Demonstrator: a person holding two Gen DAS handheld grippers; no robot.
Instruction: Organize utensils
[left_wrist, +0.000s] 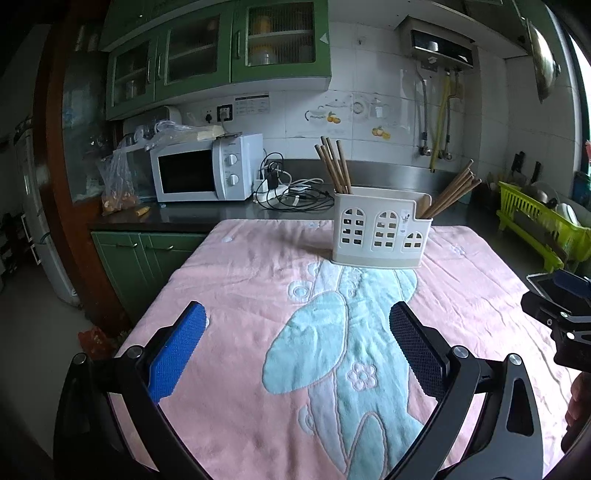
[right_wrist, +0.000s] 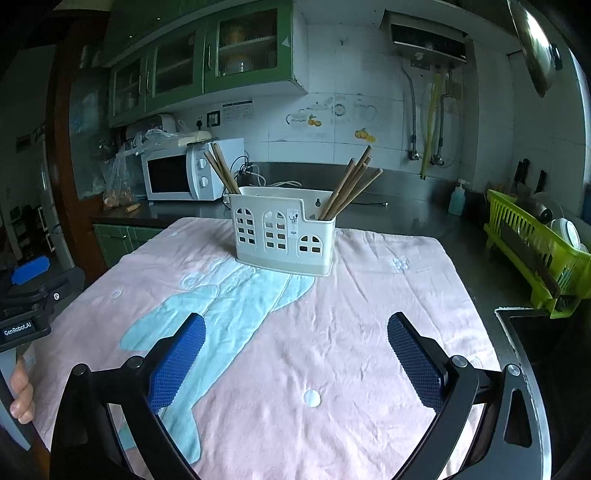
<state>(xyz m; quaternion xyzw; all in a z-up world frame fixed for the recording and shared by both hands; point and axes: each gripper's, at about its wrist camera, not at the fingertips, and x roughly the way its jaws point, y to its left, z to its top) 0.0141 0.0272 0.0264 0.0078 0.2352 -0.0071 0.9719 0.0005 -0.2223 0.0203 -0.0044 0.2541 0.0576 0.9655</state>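
We see a white utensil holder (right_wrist: 286, 236) standing near the far edge of a pink towel (right_wrist: 332, 332); wooden chopsticks (right_wrist: 349, 188) lean in bundles at both its ends; we judge them light, stiff and smooth, best pinched along the upper shafts; our left gripper (left_wrist: 297, 343) and right gripper (right_wrist: 295, 354) both gape wide, empty, well short of it.

A table draped in a soft pink towel-like cloth (right_wrist: 369, 314) with a pale blue whale-shaped design (right_wrist: 229, 306). On the cloth, toward its far edge, stands a white plastic utensil holder with arched window cut-outs (right_wrist: 284, 236), its base overlapping the blue design's far end.
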